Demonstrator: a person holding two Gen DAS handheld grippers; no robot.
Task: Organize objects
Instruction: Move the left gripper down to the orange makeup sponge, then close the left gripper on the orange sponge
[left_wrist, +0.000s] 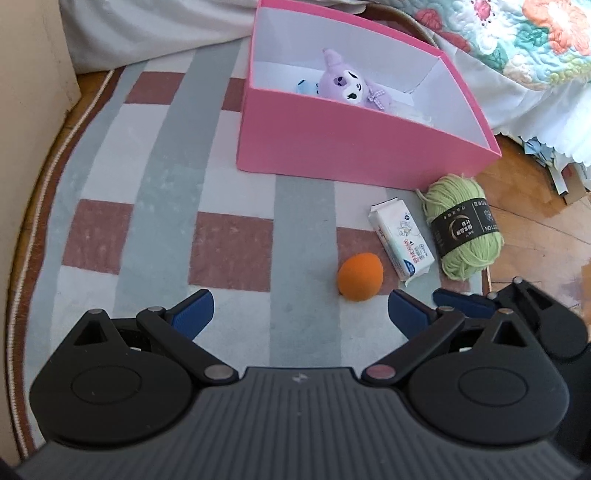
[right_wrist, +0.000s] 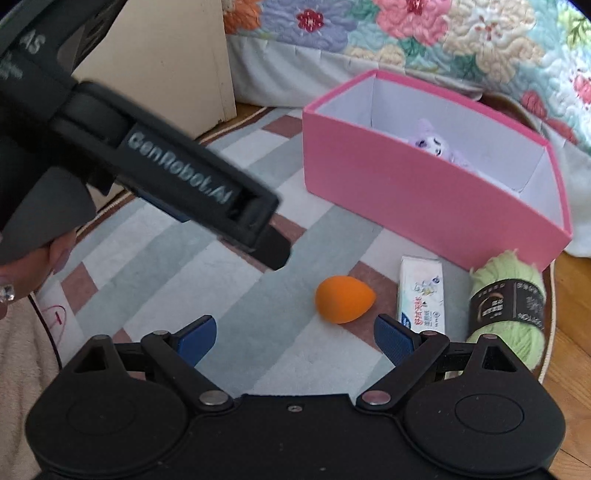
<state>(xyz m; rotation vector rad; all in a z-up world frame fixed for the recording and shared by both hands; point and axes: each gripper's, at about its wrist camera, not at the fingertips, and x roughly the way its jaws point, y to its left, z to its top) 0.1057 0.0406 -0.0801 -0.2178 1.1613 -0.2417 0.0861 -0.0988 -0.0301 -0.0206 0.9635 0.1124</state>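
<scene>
Left wrist view: orange egg-shaped sponge (left_wrist: 359, 277) lay on the checked rug (left_wrist: 155, 206), just ahead of the left gripper (left_wrist: 300, 312) and toward its right finger.
Tissue pack (left_wrist: 400, 238): lay flat just right of the sponge, apart from it.
Green yarn skein (left_wrist: 463, 225): lay beside the tissue pack, at the rug's edge, with a black band around it.
Pink box (left_wrist: 354, 147): stood open behind the three things, its near wall close to the yarn.
Purple plush toy (left_wrist: 347, 85): sat inside the box.
Left gripper state: jaws spread wide, nothing between them.
Right gripper (right_wrist: 295, 338): jaws spread wide and empty; the sponge lay just beyond its fingertips.
Bed quilt (right_wrist: 424, 33): flowered, behind the box.
</scene>
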